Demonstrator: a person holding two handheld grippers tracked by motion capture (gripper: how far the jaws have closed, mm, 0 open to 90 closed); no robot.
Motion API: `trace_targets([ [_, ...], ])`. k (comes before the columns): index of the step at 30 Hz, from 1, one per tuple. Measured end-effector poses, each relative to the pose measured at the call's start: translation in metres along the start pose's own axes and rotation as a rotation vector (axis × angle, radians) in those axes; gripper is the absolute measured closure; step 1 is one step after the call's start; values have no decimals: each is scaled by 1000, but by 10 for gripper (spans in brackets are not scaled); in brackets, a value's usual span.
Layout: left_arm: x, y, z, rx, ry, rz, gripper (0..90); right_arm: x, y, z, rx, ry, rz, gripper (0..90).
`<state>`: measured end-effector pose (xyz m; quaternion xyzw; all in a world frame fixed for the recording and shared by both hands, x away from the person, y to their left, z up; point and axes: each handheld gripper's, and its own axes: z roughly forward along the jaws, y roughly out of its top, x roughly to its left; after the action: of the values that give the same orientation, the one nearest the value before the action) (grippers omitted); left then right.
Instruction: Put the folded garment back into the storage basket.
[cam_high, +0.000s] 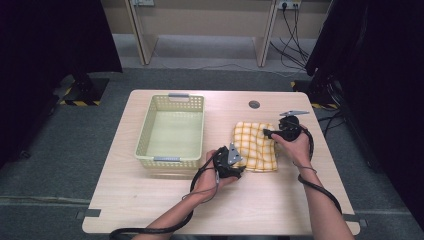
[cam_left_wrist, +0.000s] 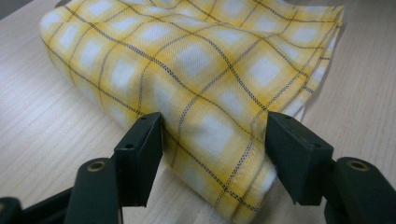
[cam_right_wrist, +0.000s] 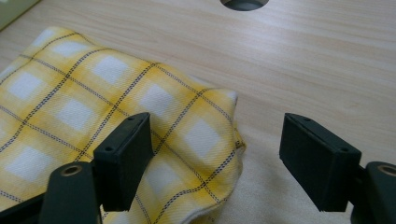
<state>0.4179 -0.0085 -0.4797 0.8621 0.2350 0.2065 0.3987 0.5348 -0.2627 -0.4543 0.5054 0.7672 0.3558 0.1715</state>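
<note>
Folded yellow cloth (cam_left_wrist: 205, 79) corner between left gripper (cam_left_wrist: 215, 140) jaws (spread), right gripper (cam_right_wrist: 217, 154) jaws spread astride another corner

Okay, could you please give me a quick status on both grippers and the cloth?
Left gripper open, astride cloth corner. Right gripper open, one jaw over the far corner. Cloth folded, flat on table. Basket clear beside.

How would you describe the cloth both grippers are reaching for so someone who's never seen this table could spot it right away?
Start at the light wooden table and find the pale yellow plastic basket on its left half. To the basket's right lies a folded cloth, between the left gripper and the right gripper. It is the only soft thing there, yellow-and-white checked with thin dark lines.
</note>
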Motion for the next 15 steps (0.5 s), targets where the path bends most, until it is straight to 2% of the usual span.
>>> trace_targets([
  [5,1,0,0,11,-3,-11,411,-1,0,5,21,10,10,305],
  [6,1,0,0,11,-3,-11,452,-1,0,5,21,10,10,305],
  [7,2,0,0,14,-6,-18,452,-2,-3,8,26,26,19,350],
  [8,2,1,1,14,-8,-24,473,-3,-7,10,28,52,52,385],
  [10,2,1,1,14,-8,-26,486,-3,-10,11,2,61,48,423],
  [15,1,0,2,7,-13,-44,541,1,-13,9,-11,63,45,547],
])
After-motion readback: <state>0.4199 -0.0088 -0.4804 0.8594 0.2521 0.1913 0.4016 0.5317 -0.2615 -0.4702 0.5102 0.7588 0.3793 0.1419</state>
